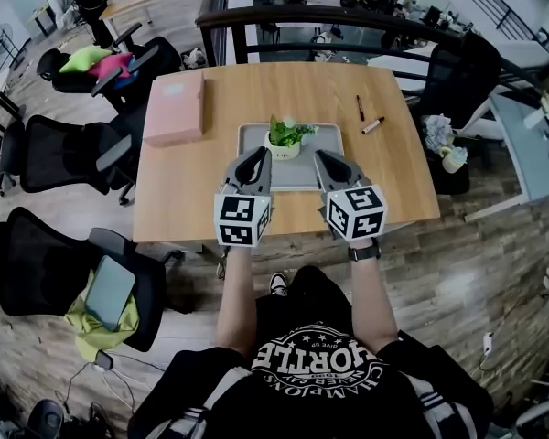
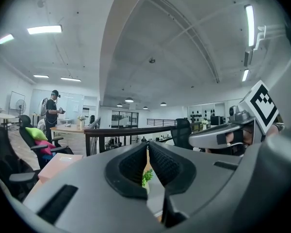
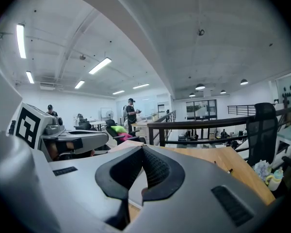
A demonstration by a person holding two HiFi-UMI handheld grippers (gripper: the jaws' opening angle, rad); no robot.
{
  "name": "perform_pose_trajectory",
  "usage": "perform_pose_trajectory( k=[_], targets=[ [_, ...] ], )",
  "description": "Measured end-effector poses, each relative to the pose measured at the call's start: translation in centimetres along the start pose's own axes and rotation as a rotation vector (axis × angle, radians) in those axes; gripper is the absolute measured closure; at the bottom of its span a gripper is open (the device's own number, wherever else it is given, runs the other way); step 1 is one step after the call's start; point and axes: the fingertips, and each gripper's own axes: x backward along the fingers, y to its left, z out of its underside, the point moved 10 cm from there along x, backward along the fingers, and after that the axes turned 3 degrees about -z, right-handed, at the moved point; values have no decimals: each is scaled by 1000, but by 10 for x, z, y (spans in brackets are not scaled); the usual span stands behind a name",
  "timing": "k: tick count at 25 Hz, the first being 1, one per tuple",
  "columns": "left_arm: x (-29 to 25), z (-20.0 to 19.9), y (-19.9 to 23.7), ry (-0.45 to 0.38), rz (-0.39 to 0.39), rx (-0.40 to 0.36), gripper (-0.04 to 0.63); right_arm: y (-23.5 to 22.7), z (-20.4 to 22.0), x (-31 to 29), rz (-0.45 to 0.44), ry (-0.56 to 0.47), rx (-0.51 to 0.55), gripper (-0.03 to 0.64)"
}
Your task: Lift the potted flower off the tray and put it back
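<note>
Wooden table (image 1: 398, 167) amid black office chairs (image 1: 62, 154); left claw (image 1: 256, 155) and right claw (image 1: 321, 157) pinched together, empty.

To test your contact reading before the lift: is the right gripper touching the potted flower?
Apart. The head view shows a strip of bare tray between the right gripper and the potted flower.

The potted flower (image 1: 285, 138) stands on the tray (image 1: 326, 136), box (image 1: 175, 109) left, pens (image 1: 360, 108) right.

Wood-plank floor (image 1: 457, 263), black office chairs (image 1: 64, 154) left — dark railing (image 2: 121, 131), ceiling strip lights (image 2: 44, 29).
</note>
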Motion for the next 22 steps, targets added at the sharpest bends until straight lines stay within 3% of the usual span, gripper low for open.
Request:
perform_pose_trajectory(
  k=[5, 11, 22],
  targets=[
    [-13, 18, 0, 51, 14, 1, 573, -14, 16, -13, -2, 24, -33, 597],
    [-47, 34, 4, 106, 12, 15, 554, -44, 22, -43, -65, 57, -31, 567],
    [-84, 69, 15, 229, 64, -14, 510, -77, 54, -94, -120, 145, -133, 548]
  ],
)
